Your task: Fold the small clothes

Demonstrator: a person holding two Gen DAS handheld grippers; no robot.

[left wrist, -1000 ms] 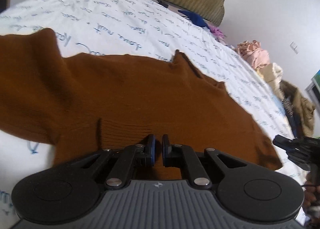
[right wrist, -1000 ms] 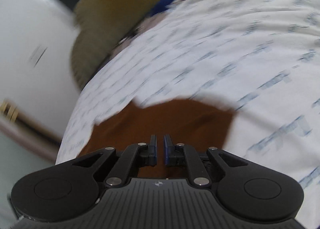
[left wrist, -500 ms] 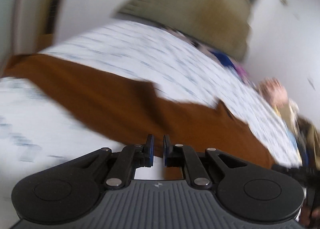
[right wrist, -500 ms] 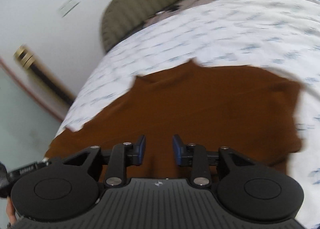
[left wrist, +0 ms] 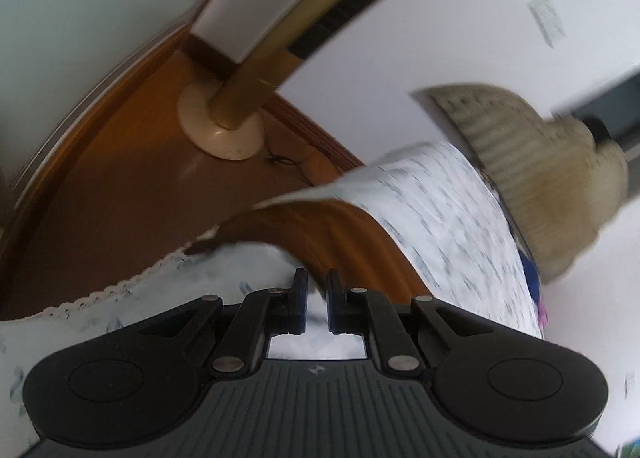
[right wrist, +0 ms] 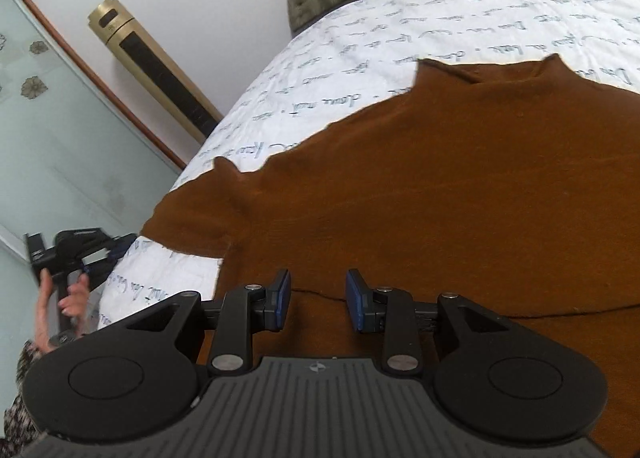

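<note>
Left tool (left wrist: pixel 316 302) clenched, empty, pitched down over bed edge (left wrist: pixel 120 290). Right tool (right wrist: pixel 318 300) released, above brown sweater (right wrist: pixel 440 186) lying flat on bed; sleeve (left wrist: pixel 344 234) reaches bed edge.

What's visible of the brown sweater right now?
The rust-brown knit sweater lies spread flat on the white script-printed bedspread, short stand-up collar toward the headboard, one sleeve reaching the bed's edge. A folded hem line crosses its near part. The right tongs hover open over it, nothing between the pads. In the blurred left view only a brown strip shows beyond the shut left tongs.
</note>
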